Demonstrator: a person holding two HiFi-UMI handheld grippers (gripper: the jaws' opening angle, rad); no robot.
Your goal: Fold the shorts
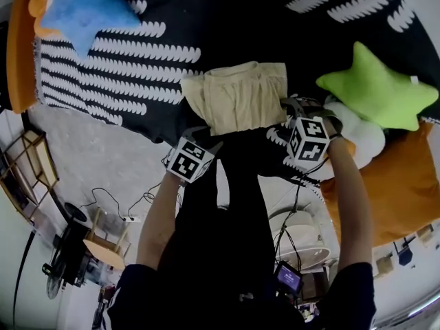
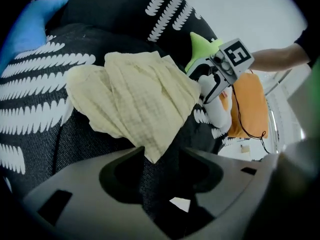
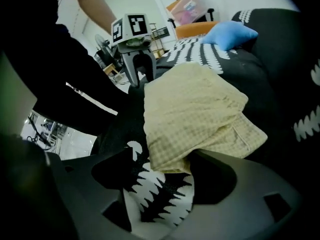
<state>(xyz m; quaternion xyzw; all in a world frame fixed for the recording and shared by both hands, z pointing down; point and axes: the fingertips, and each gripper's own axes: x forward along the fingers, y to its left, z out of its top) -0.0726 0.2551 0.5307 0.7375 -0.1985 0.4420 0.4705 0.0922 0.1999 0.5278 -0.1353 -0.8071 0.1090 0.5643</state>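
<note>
Left gripper (image 2: 160, 170): jaws moderately apart, clamped on nothing; one pointed corner of the shorts (image 2: 135, 94) dipping into the gap, pads not pressing it. Right gripper (image 3: 159, 184): jaws wide, likewise unclamped; lower edge of the shorts (image 3: 200, 109) draped over the gap toward the 2 o'clock jaw.

Shorts (image 1: 237, 95): pale yellow, fine check weave, gathered into a rough rectangle of several layers, lying on a black cover (image 1: 137, 53) with white scalloped stripes, just past 12 o'clock from centre in the head view. Left gripper (image 1: 203, 137) at 7 o'clock of the bundle, right gripper (image 1: 292, 112) at 4 o'clock, both just beside its edge.

Left gripper view only: overlapping folds fanned toward 9 o'clock. Right gripper view only: stitched hem along the 4 o'clock edge.

Head view only: blue star cushion (image 1: 82, 9) at 10 o'clock, green star cushion (image 1: 378, 88) at 3 o'clock, white cushion (image 1: 364, 139) and orange cushion (image 1: 405, 184) at 4 o'clock, well apart from the shorts.
</note>
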